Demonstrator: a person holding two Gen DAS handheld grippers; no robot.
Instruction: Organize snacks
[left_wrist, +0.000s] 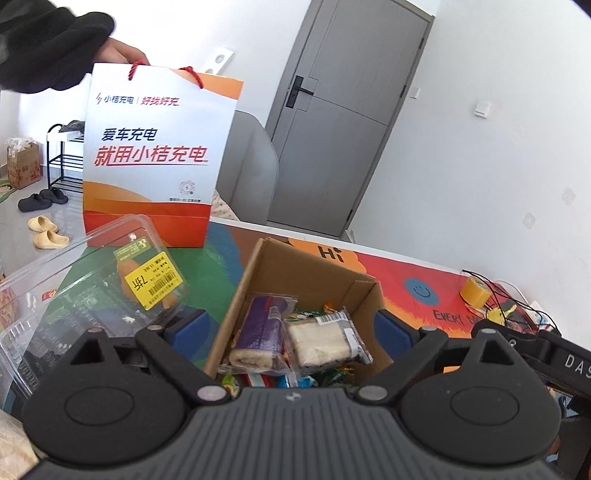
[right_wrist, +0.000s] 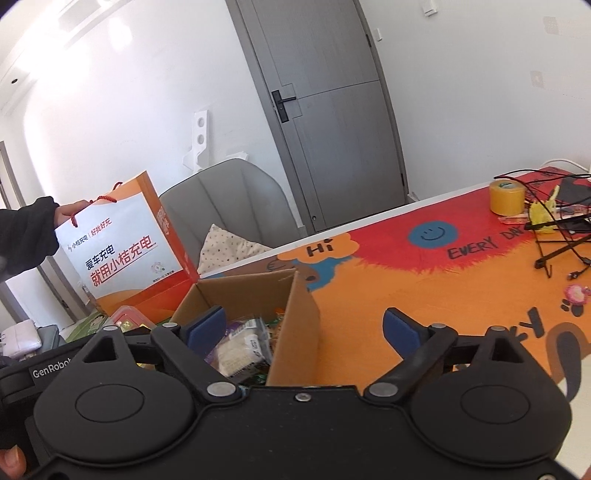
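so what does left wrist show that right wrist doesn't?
Left wrist only: clear plastic clamshell with a yellow sticker, shoe rack, slippers on the floor. Right wrist only: pink item on the mat, bare orange stretch of table right of the box. Shared: cardboard box of wrapped snacks, orange-white paper bag with a hand at its handles, yellow tape roll, grey door. Both grippers' fingers are open, holding nothing.

Both wrist cams close above cardboard box, facing the door; both see paper bag.
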